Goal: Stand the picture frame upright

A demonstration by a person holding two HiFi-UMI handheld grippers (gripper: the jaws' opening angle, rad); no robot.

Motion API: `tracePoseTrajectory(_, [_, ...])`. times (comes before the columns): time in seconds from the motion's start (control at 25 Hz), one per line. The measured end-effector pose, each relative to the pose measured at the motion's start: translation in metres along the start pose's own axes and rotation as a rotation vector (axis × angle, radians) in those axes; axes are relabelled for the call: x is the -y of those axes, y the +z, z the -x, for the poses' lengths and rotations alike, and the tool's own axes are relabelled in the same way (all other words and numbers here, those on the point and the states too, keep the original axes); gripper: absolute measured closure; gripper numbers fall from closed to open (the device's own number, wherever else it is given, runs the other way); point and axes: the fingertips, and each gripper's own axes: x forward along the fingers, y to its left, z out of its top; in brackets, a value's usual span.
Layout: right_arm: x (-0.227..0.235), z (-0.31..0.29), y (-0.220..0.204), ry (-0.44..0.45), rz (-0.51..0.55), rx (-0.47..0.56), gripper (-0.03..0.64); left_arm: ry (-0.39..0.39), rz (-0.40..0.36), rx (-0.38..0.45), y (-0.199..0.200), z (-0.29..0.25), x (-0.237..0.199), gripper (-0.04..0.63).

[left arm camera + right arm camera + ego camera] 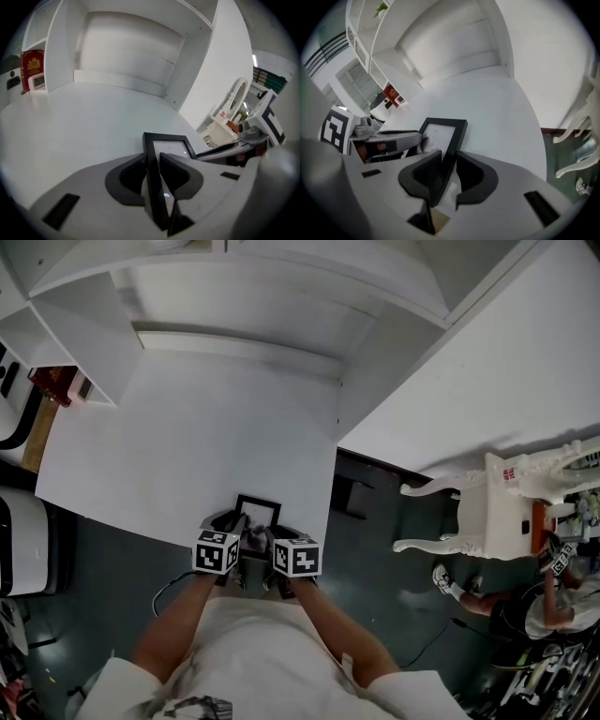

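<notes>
Bare forearms reach up from the bottom of the head view to the near edge of the table [187,418]. Left of centre, the left gripper [228,538] is clenched on the left rail of the picture frame [258,513]. Just to its right, the right gripper [284,545] pinches the right rail. Both grips look secure, but the frame lies low at the table edge and is not yet upright. Raising it and setting it down remain.

From the head view we lose the picture frame's [258,509] near edge under the left gripper [152,163] and right gripper [449,163], and both sets of jaws are hidden there too. Far ahead-left of the left gripper, the print on the red box [33,65] is too small to read.
</notes>
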Motion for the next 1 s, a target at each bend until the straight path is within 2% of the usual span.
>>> tracePoseTrajectory(0.16, [-0.006,0.01,0.028,-0.005,0.039,0.103,0.516,0.001,-0.028,0.1,0.034,0.006,-0.003,0.499])
tracePoseTrajectory(0.56, [-0.028,0.066,0.126,0.002,0.122,0.391,0.531,-0.005,-0.144,0.401,0.151,0.054,0.016,0.503])
tracePoseTrajectory(0.84, [-0.053,0.144,0.207,-0.008,0.295,0.607,0.529,-0.074,-0.243,0.621,0.252,0.108,0.052,0.502])
tracePoseTrajectory(1.0, [-0.068,0.192,0.252,-0.038,0.402,0.714,0.528,-0.098,-0.262,0.738,0.305,0.144,0.075,0.503])
